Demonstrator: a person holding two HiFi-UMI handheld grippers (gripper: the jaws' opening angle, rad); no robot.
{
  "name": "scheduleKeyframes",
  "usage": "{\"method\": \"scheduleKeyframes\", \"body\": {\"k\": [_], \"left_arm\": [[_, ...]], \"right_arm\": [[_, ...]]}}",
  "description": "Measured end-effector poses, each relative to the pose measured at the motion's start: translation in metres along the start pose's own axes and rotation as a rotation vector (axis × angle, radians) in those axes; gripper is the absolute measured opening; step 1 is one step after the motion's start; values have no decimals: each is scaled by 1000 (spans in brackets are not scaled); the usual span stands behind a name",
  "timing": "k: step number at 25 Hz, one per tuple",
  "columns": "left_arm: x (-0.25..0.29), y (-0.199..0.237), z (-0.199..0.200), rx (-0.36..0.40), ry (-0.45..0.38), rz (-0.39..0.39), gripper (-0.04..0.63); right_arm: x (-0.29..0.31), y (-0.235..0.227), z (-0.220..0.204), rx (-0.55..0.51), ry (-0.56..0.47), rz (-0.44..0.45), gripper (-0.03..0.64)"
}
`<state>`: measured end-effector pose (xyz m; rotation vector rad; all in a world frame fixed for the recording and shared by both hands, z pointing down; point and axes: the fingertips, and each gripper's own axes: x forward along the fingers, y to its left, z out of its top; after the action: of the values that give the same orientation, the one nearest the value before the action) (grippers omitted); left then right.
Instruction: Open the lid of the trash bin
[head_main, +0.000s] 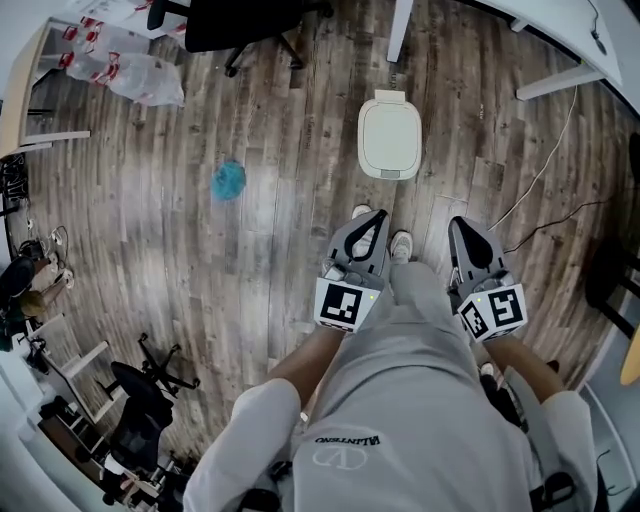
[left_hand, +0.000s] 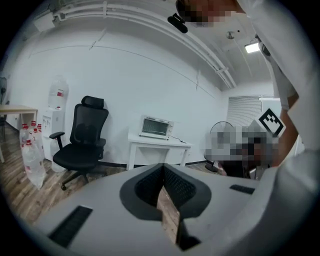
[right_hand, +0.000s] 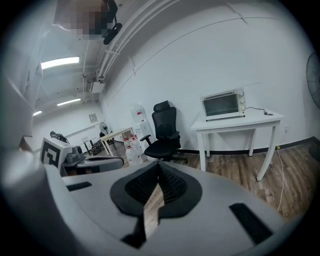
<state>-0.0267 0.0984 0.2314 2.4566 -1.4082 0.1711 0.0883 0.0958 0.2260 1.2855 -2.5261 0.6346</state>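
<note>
Nearest the head camera: the person's light grey clothing, with both forearms reaching forward.

Two tongs, one per hand, each carrying a cube with square markers.
- Left grey two-jaw gripper: the left gripper view shows its ribbed black pads pressed together at the tips, pinching nothing. Only a sliver of floor shows lower down.
- Right grey two-jaw gripper: the same in its own view, tips meeting and empty.

Both point ahead and hang above the floor.

One white rounded-rectangular plastic trash bin stands on the floor just ahead of the person's white shoes.
- It is apart from both grippers and nearer the left one's line.
- Its long axis runs straight away from the person.
- A narrow tab sits at the far end and a lip at the near end.
- The lid lies flat and shut.

Surface: grey-brown wood-plank floor.

Left to right in the head view:
- one clear plastic bag of red-labelled bottles at the top left
- one black office chair at the lower left
- one small fuzzy blue object lying alone
- a second black office chair at the top
- one thin pale cable trailing right of the bin

The room has white walls. The gripper views show one white table carrying one silver toaster oven.
</note>
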Motion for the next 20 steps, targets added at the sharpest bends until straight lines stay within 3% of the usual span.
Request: {"method": "scheduleKeyframes", "body": {"k": [11, 15, 20], "left_arm": [[80, 44, -100, -42, 121, -23, 0], [110, 51, -168, -63, 178, 0, 0], [151, 66, -269, -134, 249, 43, 0]], "right_arm": [[91, -27, -70, 41, 93, -21, 17], [117, -52, -128, 68, 132, -16, 17], [165, -88, -234, 106, 207, 9, 17]]}}
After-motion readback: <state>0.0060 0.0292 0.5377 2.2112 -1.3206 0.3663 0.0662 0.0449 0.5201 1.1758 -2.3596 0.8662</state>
